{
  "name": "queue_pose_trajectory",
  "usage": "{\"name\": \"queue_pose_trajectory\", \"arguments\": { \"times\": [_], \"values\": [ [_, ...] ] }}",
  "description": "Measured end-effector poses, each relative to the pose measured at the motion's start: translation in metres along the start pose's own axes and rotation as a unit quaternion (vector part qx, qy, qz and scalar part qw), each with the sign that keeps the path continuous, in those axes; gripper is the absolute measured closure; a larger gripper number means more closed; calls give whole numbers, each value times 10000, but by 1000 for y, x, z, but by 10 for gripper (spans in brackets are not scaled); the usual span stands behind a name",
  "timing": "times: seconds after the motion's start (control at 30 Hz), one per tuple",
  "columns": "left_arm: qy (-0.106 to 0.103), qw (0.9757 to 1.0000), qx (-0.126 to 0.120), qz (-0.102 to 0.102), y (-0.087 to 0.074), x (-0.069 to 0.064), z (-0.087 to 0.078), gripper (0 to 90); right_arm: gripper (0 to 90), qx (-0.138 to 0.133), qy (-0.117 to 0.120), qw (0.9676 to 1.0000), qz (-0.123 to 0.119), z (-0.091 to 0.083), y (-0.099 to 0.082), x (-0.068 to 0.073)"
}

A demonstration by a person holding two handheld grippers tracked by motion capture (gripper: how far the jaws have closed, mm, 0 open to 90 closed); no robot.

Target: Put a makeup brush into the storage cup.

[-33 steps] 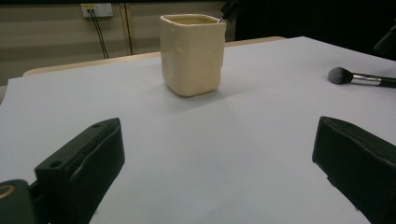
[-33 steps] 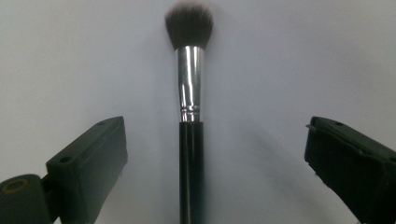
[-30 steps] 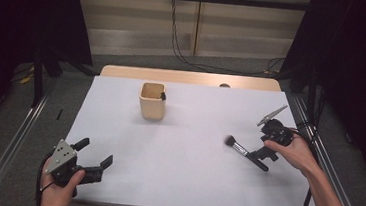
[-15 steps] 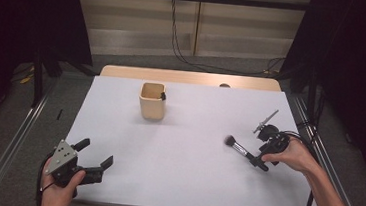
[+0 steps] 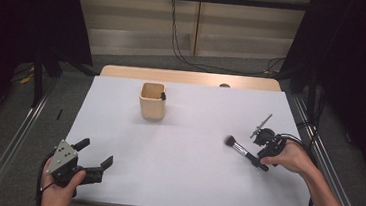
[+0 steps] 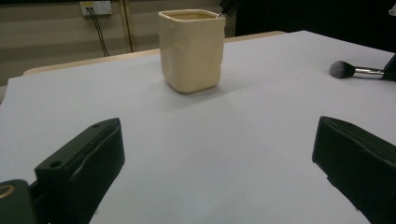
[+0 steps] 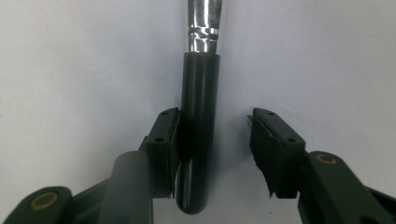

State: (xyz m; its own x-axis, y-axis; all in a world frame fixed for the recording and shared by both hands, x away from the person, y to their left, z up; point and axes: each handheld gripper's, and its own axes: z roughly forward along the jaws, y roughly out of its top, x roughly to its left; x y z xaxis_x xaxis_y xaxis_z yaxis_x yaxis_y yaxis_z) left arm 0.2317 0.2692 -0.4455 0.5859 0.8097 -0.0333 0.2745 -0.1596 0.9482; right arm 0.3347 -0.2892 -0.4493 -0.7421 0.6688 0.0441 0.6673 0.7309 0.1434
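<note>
A makeup brush (image 5: 243, 152) with a black handle, silver ferrule and dark bristles lies on the white table at the right. My right gripper (image 5: 260, 157) points down over the handle end. In the right gripper view the handle (image 7: 198, 93) lies between the jaws of my right gripper (image 7: 215, 126). It touches the left pad, and a gap stays to the right pad. These jaws have just been closing. My left gripper (image 5: 95, 153) rests open at the front left with nothing between its jaws (image 6: 217, 154). A cream square cup (image 5: 152, 100) stands upright at the back.
A small dark item (image 5: 163, 96) sticks out at the cup's rim. In the left gripper view the cup (image 6: 191, 49) stands ahead and the brush (image 6: 355, 71) lies far right. The white sheet (image 5: 179, 183) covers the table. Metal rails (image 5: 17, 133) flank both sides.
My right gripper has moved down over the brush handle and its jaws have narrowed around it. The brush lies where it was. The left gripper has not moved.
</note>
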Motion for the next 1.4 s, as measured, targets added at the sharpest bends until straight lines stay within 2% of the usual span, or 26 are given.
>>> {"name": "queue_pose_trajectory", "arguments": {
  "times": [0.2, 0.23, 0.43, 1.03, 1.17, 1.4],
  "values": [
    [-1, 10000, 12, 25, 0, 1, -1, 23, 722, 196, -18, 9998, -44, 0, 5, 3],
    [2, 10000, 11, 30, 0, 0, -1, 23, 752, 177, 3, 9998, 60, 0, 5, 3],
    [26, 10000, -3, -11, 0, 3, 0, 23, 756, -8, 80, 9998, 179, -1, 0, 1],
    [67, 10000, -22, -42, 0, 5, -1, 29, 757, -207, 229, 9989, 362, -5, -4, -1],
    [59, 10000, -12, -32, 0, 5, -1, 29, 757, -422, 272, 9978, 431, -7, -8, -2],
    [45, 10000, -22, -59, 0, 4, -1, 29, 757, -815, 211, 9949, 552, -12, -14, 1]
  ]
}}
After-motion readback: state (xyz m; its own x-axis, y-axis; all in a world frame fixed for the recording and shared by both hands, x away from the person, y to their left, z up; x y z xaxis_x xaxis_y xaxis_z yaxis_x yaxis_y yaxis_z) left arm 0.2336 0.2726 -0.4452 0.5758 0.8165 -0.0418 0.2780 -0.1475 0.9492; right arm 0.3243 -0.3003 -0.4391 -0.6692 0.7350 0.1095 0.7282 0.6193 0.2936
